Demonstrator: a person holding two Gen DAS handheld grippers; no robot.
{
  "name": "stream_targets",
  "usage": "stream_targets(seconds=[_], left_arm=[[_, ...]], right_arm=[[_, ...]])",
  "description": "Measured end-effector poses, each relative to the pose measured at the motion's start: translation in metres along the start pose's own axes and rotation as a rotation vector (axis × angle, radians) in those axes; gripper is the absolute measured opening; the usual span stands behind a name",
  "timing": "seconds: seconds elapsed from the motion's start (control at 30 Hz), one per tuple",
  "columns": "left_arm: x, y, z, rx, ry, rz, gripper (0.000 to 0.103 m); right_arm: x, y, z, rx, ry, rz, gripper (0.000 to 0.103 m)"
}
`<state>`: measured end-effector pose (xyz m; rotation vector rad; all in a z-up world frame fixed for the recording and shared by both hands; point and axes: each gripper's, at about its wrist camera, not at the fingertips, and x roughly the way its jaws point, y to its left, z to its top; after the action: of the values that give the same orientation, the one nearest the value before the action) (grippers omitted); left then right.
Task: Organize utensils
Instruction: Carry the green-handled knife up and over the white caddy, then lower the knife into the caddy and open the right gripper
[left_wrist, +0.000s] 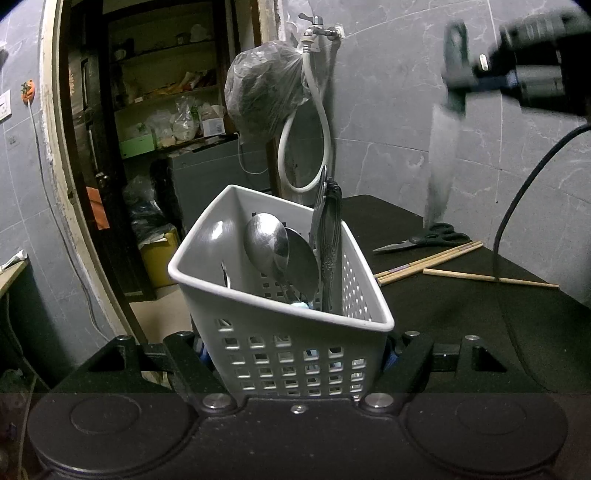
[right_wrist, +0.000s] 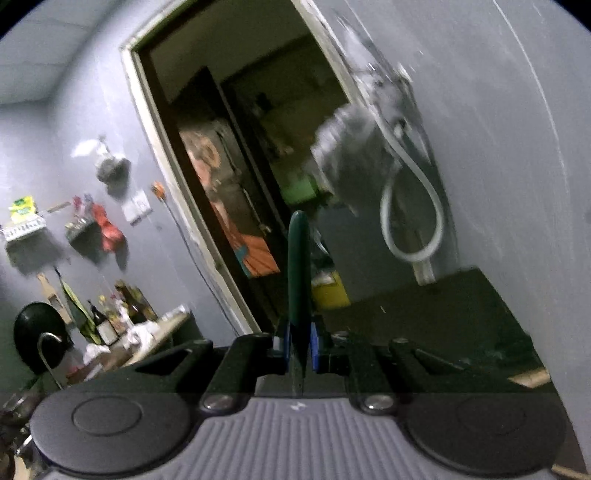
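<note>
In the left wrist view we see, at lower centre, our left gripper (left_wrist: 295, 354) clamped wide on the white basket (left_wrist: 280, 332), its fingers pressing the basket's two sides. Spoons (left_wrist: 266, 243) and other cutlery stand inside it. To the right, on the dark table (left_wrist: 461, 314), lie scissors (left_wrist: 424, 240) and chopsticks (left_wrist: 428, 264). At upper right, our right gripper (left_wrist: 480, 70) holds a knife (left_wrist: 441, 162), blade hanging down, its jaws narrow around the green handle (right_wrist: 298, 273).
</note>
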<state>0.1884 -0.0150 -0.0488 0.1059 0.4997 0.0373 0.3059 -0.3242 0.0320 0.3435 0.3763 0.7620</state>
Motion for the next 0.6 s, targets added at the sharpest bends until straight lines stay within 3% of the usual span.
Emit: stream_targets(seconds=[0.3, 0.6], left_arm=[[0.001, 0.0, 0.0, -0.001, 0.0, 0.005, 0.078], [0.001, 0.001, 0.0, -0.002, 0.003, 0.005, 0.078]], right_arm=[[0.002, 0.048, 0.037, -0.062, -0.086, 0.166, 0.012], [0.041, 0.075, 0.014, -0.108, -0.007, 0.247, 0.012]])
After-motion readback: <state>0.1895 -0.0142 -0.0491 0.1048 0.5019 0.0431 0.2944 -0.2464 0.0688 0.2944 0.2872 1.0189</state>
